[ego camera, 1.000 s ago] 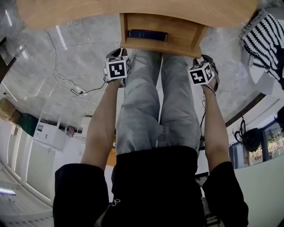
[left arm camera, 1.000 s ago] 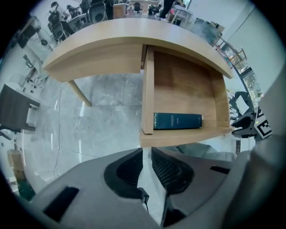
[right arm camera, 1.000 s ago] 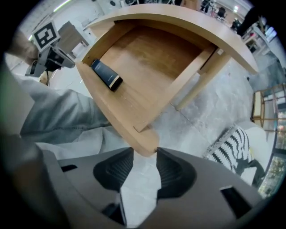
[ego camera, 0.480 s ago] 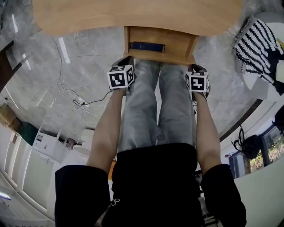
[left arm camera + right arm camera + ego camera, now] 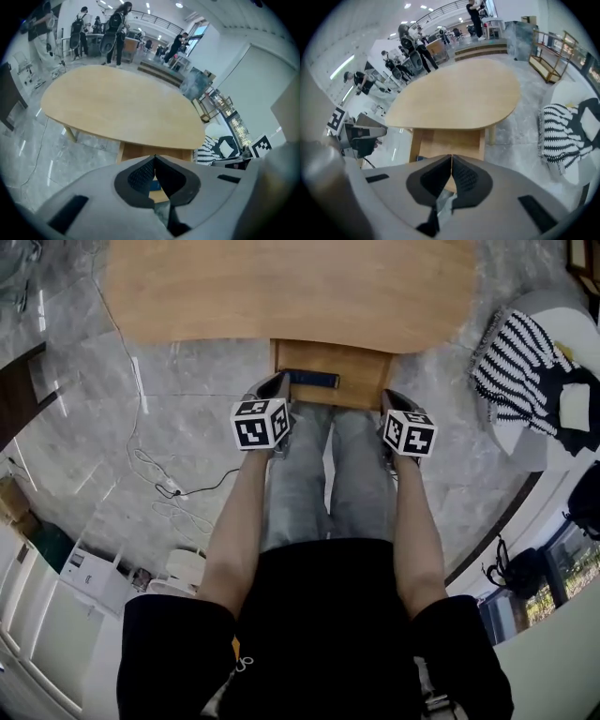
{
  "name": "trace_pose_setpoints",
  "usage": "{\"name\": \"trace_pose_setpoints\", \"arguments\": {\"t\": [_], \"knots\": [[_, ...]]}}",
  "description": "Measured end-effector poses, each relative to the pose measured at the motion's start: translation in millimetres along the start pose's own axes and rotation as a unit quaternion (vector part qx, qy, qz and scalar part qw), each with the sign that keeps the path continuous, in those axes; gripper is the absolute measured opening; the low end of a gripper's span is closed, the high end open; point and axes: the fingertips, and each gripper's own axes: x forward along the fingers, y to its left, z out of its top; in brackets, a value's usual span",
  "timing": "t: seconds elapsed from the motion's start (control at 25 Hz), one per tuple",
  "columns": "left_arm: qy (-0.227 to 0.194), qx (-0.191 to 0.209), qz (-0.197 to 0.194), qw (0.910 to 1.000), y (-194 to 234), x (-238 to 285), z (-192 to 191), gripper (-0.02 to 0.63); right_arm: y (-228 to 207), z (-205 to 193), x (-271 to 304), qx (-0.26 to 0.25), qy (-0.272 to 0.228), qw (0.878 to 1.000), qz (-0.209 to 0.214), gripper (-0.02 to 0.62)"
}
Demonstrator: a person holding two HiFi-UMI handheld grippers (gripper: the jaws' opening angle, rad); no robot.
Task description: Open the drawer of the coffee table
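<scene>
The oval wooden coffee table (image 5: 291, 287) fills the top of the head view. Its drawer (image 5: 333, 381) stands pulled out toward me, with a flat dark blue thing (image 5: 312, 379) lying inside. My left gripper (image 5: 278, 382) hovers above the drawer's front left corner and my right gripper (image 5: 389, 395) above its front right corner, neither touching it. Both have just been closing and are shut with nothing between the jaws. In the left gripper view, the left gripper (image 5: 154, 157) points down at the drawer (image 5: 140, 151). The right gripper (image 5: 451, 155) likewise looks onto the drawer (image 5: 447, 140).
The person's legs (image 5: 328, 474) stand right in front of the drawer. A black-and-white striped cushion (image 5: 525, 371) lies on a round seat at the right. A cable (image 5: 169, 474) runs over the grey marble floor at the left. People (image 5: 115, 28) stand far behind the table.
Both grippers have risen and drawn back from the drawer's front corners, and their jaws have gone from open to shut. The drawer stays pulled out.
</scene>
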Motion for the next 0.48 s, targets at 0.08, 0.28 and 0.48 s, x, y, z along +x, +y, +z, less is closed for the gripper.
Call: {"name": "trace_pose_setpoints", "arguments": {"t": [0.08,0.28,0.48], "knots": [[-0.021,-0.005,-0.006,0.9997,-12.1,-11.5,20.3,0.01,5.1,19.0,-14.1,0.011,-0.027,1.0,0.004,0.012],[-0.079,-0.013,-0.021,0.9966,-40.0,-49.2,77.2,0.009,22.2,72.2,-53.1,0.015,-0.089,0.996,0.018,0.012],[-0.137,0.016,-0.035,0.9898,-72.8,-87.0,137.5,0.009,41.8,130.4,-91.9,0.002,-0.156,0.987,0.041,0.012]]}}
